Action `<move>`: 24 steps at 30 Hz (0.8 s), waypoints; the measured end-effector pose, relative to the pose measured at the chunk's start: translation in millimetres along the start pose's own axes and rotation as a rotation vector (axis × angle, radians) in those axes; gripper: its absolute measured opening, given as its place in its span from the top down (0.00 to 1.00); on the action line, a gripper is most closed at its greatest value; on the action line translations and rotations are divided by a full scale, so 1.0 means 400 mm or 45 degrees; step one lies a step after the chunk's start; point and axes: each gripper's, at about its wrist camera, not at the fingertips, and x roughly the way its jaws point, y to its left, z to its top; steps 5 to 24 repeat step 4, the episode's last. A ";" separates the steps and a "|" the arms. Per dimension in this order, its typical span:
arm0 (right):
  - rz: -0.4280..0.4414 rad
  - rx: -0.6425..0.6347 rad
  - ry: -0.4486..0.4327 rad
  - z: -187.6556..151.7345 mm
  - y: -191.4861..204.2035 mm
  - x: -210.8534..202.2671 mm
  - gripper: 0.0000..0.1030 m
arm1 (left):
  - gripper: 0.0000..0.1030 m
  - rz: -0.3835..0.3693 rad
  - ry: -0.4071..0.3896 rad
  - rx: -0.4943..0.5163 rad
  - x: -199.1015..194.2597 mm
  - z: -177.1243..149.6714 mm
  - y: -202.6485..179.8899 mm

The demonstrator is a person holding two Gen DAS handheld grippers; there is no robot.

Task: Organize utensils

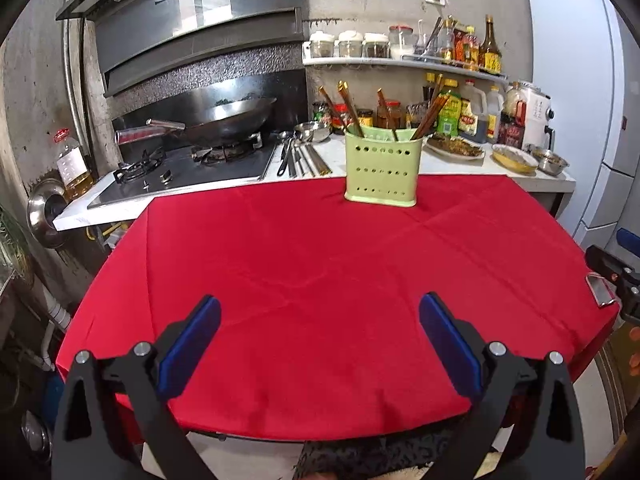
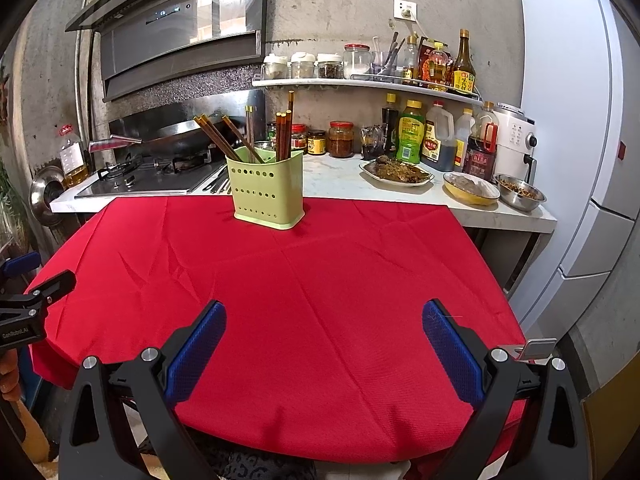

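On the red tablecloth [image 1: 320,280], the green chopstick holder [image 1: 382,170] stands well beyond both wide-open, empty hand-held grippers [image 1: 320,344] [image 2: 324,350].

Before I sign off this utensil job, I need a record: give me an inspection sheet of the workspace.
Surface: red tablecloth, creased.
Job's things: green holder upright at the far edge, chopsticks standing in it.
Clutter: small metal piece at the cloth's right edge.
Grippers: left gripper and right gripper open, empty.
Cables: nothing seen.
Surroundings: wok on stove, loose utensils on counter, food dishes, bottles.
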 end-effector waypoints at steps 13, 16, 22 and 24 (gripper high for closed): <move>-0.005 0.004 0.009 -0.002 -0.001 0.012 0.06 | 0.06 0.005 0.005 -0.026 0.017 0.002 0.018; -0.005 0.004 0.009 -0.002 -0.001 0.012 0.06 | 0.06 0.005 0.005 -0.026 0.017 0.002 0.018; -0.005 0.004 0.009 -0.002 -0.001 0.012 0.06 | 0.06 0.005 0.005 -0.026 0.017 0.002 0.018; -0.005 0.004 0.009 -0.002 -0.001 0.012 0.06 | 0.06 0.005 0.005 -0.026 0.017 0.002 0.018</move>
